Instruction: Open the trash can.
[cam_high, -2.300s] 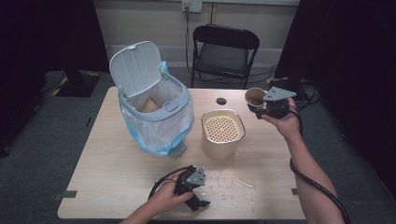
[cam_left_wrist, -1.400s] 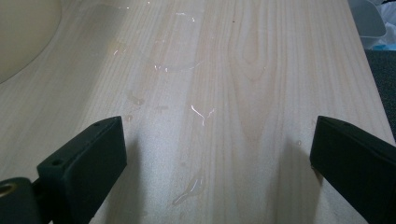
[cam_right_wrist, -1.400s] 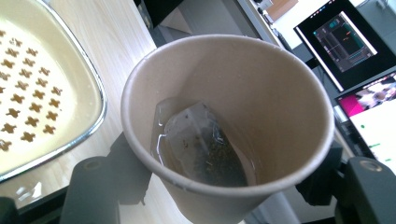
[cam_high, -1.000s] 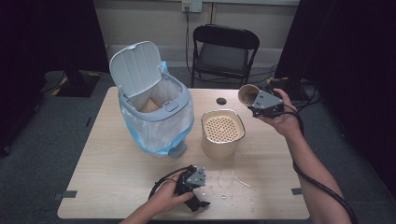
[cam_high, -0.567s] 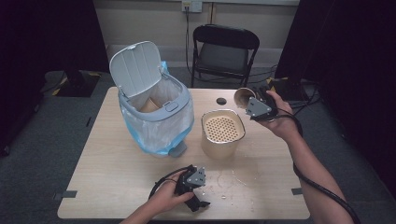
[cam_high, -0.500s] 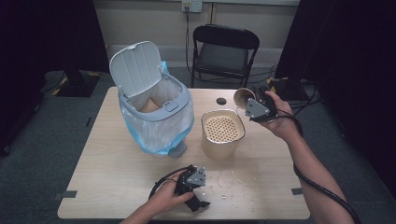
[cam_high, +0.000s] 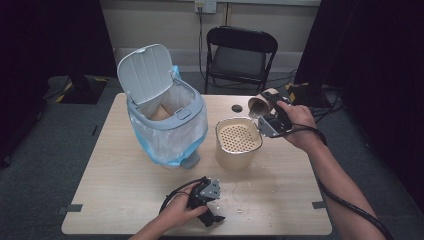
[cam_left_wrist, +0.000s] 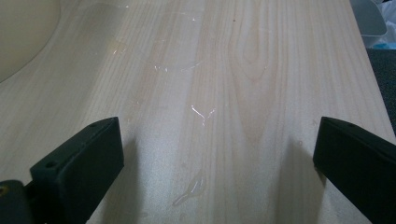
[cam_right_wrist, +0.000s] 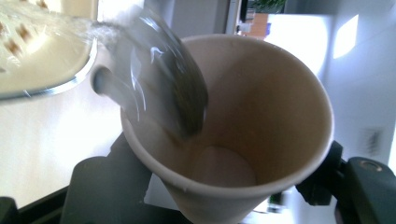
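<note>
Wooden desk (cam_high: 125, 200) carries the work: the right tongs (cam_high: 266, 109) grip a paper cup (cam_high: 261, 102) tipped over the cream strainer pot (cam_high: 238, 142), probably so its liquid (cam_right_wrist: 154, 70) drains through the holes. Left tongs (cam_high: 210, 214) rest open and empty near the front edge, out of the way; the right gripper view shows liquid already streaming out, which the high view cannot

Right gripper tips cup above strainer container

At right of centre, the right gripper (cam_high: 268, 117) holds a brown paper cup (cam_high: 261, 102) tilted over the cream perforated-top container (cam_high: 238, 145); the left gripper (cam_high: 206, 196) rests on the light wooden table (cam_high: 120, 185), lower centre.
</note>
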